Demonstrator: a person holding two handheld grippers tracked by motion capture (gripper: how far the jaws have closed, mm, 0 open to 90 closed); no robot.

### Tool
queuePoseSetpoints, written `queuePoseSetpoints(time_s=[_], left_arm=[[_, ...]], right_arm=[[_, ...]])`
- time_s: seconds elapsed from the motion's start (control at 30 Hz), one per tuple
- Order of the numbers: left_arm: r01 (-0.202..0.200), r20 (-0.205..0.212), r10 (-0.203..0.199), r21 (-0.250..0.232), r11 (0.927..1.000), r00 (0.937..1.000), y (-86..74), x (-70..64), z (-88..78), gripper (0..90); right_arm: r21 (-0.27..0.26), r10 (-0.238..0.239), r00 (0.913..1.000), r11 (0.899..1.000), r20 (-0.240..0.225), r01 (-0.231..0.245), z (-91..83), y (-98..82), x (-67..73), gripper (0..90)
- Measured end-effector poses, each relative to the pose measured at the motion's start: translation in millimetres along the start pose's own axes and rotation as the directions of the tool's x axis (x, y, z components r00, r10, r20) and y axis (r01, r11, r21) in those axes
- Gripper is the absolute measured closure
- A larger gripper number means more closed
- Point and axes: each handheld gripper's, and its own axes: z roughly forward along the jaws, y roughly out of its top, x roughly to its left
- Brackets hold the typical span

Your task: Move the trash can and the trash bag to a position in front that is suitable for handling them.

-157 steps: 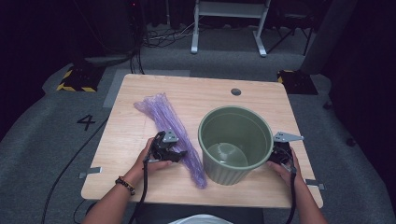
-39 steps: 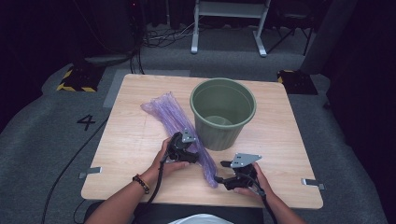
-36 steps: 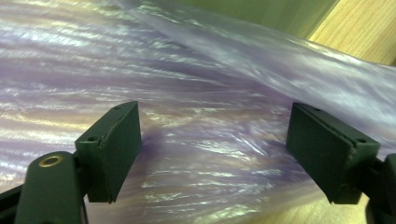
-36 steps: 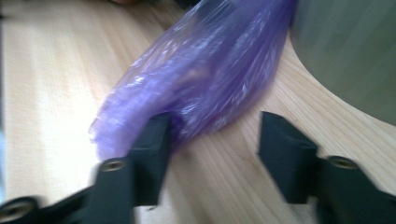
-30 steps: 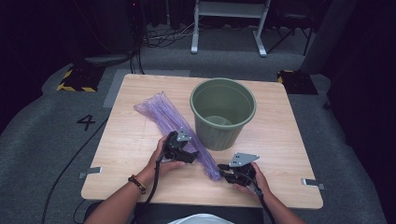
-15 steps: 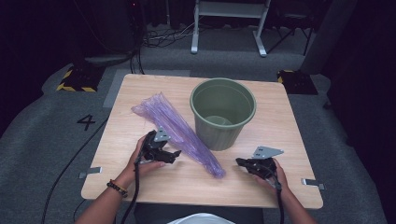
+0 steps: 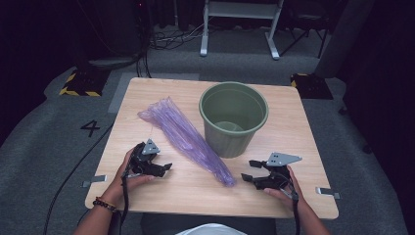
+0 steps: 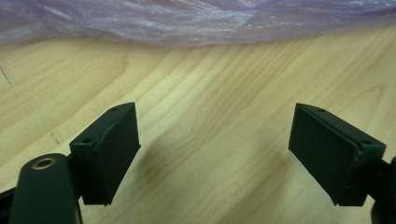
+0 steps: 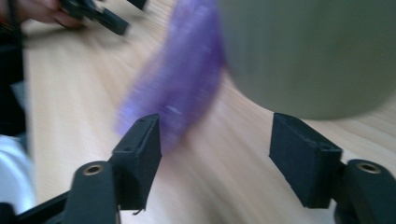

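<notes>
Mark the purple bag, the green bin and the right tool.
purple bag (image 7: 188,139): high view, middle of its length.
green bin (image 7: 230,142): high view, outer wall.
right tool (image 7: 246,170): high view, between its open tips.

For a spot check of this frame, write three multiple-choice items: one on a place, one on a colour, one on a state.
1. Where does the purple plastic bag lie?
A. inside the bin
B. on the table, left of the bin
C. on the floor

2. What colour is the bin?
A. green
B. red
C. white

3. How does the right gripper stand?
A. shut on the bag
B. shut on the bin's rim
C. open, nothing between its jaws

Key: 1 B, the bag stretches across the table beside the bin. 2 A, its wall and inside are green. 3 C, the right gripper view shows its jaws apart over bare wood.
</notes>
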Motion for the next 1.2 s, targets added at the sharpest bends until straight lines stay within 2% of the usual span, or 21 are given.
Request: queuePoseSetpoints(time_s=[0.07,0.2,0.23,0.33,0.37,0.43,0.47,0.5,0.53,0.57,0.6,0.67,0.73,0.83,0.87,0.97,1.07,1.1,1.13,1.17,1.2], left_arm=[[-0.004,-0.018,0.004,0.022,0.9998,0.9998,-4.4,0.0,0.1,16.0],[0.017,-0.009,-0.016,0.012,0.9998,0.9998,-8.1,1.7,-1.7,15.6],[0.017,-0.007,-0.017,0.010,0.9998,0.9998,-8.6,2.0,-1.6,15.3],[0.015,-0.003,-0.015,-0.002,0.9999,0.9999,-10.0,2.7,-1.1,14.7],[0.015,-0.003,-0.015,-0.002,0.9999,0.9999,-10.0,2.8,-1.1,14.7],[0.013,0.000,-0.013,-0.002,0.9999,0.9999,-9.9,3.1,-0.8,14.6],[0.012,0.002,-0.012,-0.002,0.9999,0.9999,-9.8,3.3,-0.6,14.4],[0.012,0.002,-0.012,-0.002,0.9999,0.9999,-9.8,3.3,-0.6,14.3],[0.010,0.001,-0.010,-0.001,1.0000,1.0000,-9.5,3.5,-0.5,14.1],[0.010,0.002,-0.010,0.000,0.9999,0.9999,-9.5,3.5,-0.4,14.1],[0.010,0.002,-0.010,0.000,0.9999,0.9999,-9.5,3.5,-0.4,14.0],[0.011,0.004,-0.011,-0.001,0.9999,0.9999,-9.3,3.5,-0.1,14.0],[0.011,0.007,-0.011,-0.002,0.9999,0.9999,-8.9,3.6,0.5,13.8],[0.002,0.006,-0.002,0.001,1.0000,1.0000,-8.2,4.1,0.6,13.7],[0.001,0.003,-0.001,0.000,1.0000,1.0000,-8.1,3.3,0.7,13.7],[-0.009,0.002,0.009,-0.011,0.9999,1.0000,-8.4,1.1,0.4,15.7],[-0.071,0.015,0.071,-0.014,0.9974,0.9974,-5.4,-7.1,-0.7,16.0],[-0.071,0.015,0.071,-0.014,0.9974,0.9974,-5.4,-7.1,-0.7,16.1],[-0.107,0.013,0.107,-0.035,0.9937,0.9942,-1.6,-13.9,-4.6,16.5],[-0.107,0.013,0.107,-0.035,0.9937,0.9942,-1.6,-13.9,-4.6,16.5],[-0.137,0.020,0.138,-0.063,0.9886,0.9902,3.8,-19.3,-11.4,16.3]], right_arm=[[0.000,-0.019,0.9998,1.000,-0.007,0.019,3.9,3.7,9.0,28.8],[0.015,-0.052,0.9983,0.998,-0.027,0.053,12.6,7.3,22.6,27.6],[0.050,-0.084,0.9963,0.995,-0.020,0.085,21.1,7.5,30.7,27.4],[0.105,-0.111,0.9938,0.988,-0.003,0.111,34.7,4.0,36.9,31.0],[0.105,-0.111,0.9938,0.988,-0.003,0.111,34.7,4.0,36.9,31.0],[0.138,-0.126,0.9920,0.983,0.012,0.123,42.0,0.2,37.0,37.6],[0.167,-0.133,0.9904,0.978,0.036,0.125,46.6,-3.1,34.4,45.4],[0.167,-0.133,0.9904,0.978,0.036,0.125,46.6,-3.1,34.4,45.4],[0.185,-0.140,0.9883,0.974,0.059,0.127,49.8,-7.3,29.5,54.5],[0.174,-0.132,0.9896,0.977,0.058,0.120,48.7,-8.3,26.5,60.3],[0.174,-0.132,0.9896,0.977,0.058,0.120,48.7,-8.3,26.5,60.3],[0.169,-0.143,0.9850,0.978,0.096,0.126,45.3,-8.5,21.0,71.5],[0.147,-0.150,0.9840,0.980,0.097,0.135,40.3,-10.0,15.2,80.7],[0.128,-0.150,0.9833,0.982,0.103,0.137,36.6,-10.7,11.4,84.5],[0.110,-0.161,0.9801,0.983,0.116,0.149,32.4,-10.1,8.2,86.4],[0.090,-0.165,0.9781,0.984,0.128,0.154,28.3,-8.9,4.3,86.8],[0.052,-0.158,0.9759,0.987,0.150,0.152,19.8,-7.0,-2.6,87.5],[0.052,-0.158,0.9759,0.987,0.150,0.152,19.8,-7.0,-2.6,87.5],[0.047,-0.164,0.9729,0.986,0.163,0.159,16.1,-5.3,-4.3,87.5],[0.047,-0.164,0.9729,0.986,0.163,0.159,16.1,-5.3,-4.3,87.5],[0.036,-0.181,0.9659,0.983,0.185,0.177,12.2,-3.0,-4.4,87.5]])
